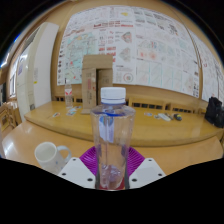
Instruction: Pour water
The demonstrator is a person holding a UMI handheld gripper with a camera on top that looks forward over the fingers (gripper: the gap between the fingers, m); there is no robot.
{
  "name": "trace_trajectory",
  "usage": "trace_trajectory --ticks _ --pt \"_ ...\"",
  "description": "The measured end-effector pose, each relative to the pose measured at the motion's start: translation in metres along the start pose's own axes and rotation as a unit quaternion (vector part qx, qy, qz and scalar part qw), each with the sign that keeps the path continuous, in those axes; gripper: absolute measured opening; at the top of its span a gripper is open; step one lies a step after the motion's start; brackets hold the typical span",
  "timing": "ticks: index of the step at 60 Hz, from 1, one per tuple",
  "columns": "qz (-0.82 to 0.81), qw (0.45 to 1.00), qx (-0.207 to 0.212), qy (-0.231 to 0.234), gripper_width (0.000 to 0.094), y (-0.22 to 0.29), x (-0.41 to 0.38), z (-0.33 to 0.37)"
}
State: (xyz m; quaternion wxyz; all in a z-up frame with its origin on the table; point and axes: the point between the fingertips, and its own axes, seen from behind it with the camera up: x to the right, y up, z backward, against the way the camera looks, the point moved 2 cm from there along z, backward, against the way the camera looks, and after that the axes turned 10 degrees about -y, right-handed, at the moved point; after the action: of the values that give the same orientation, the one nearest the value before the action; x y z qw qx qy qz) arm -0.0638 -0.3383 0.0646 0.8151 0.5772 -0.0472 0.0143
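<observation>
A clear plastic water bottle (pixel 112 135) with a white cap stands upright between my fingers, held above the wooden table (pixel 180 158). My gripper (pixel 112 178) is shut on the bottle's lower part, the purple pads (pixel 90 158) pressing on both sides. A white mug (pixel 50 155) stands on the table to the left, just ahead of the left finger and apart from the bottle.
A long wooden bench or second table (pixel 150 125) runs across behind, with small items on it and a black object (pixel 214 110) at its right end. A wall of printed posters (pixel 140 45) is beyond. A wooden chair back (pixel 97 75) stands behind the bottle.
</observation>
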Motion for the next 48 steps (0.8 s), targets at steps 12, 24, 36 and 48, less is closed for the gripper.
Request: trace_trajectory --ticks 12,24,36,48 --pt "-0.001 1.0 0.015 -0.004 0.0395 -0.026 0.001 0.004" --pt "-0.007 1.0 -0.03 0.0 0.0678 -0.026 0.001 0.01" --pt "0.002 0.998 -0.041 -0.04 0.0854 -0.005 0.012 0.077" --pt "-0.004 0.995 -0.049 -0.083 0.0854 0.01 0.005 0.209"
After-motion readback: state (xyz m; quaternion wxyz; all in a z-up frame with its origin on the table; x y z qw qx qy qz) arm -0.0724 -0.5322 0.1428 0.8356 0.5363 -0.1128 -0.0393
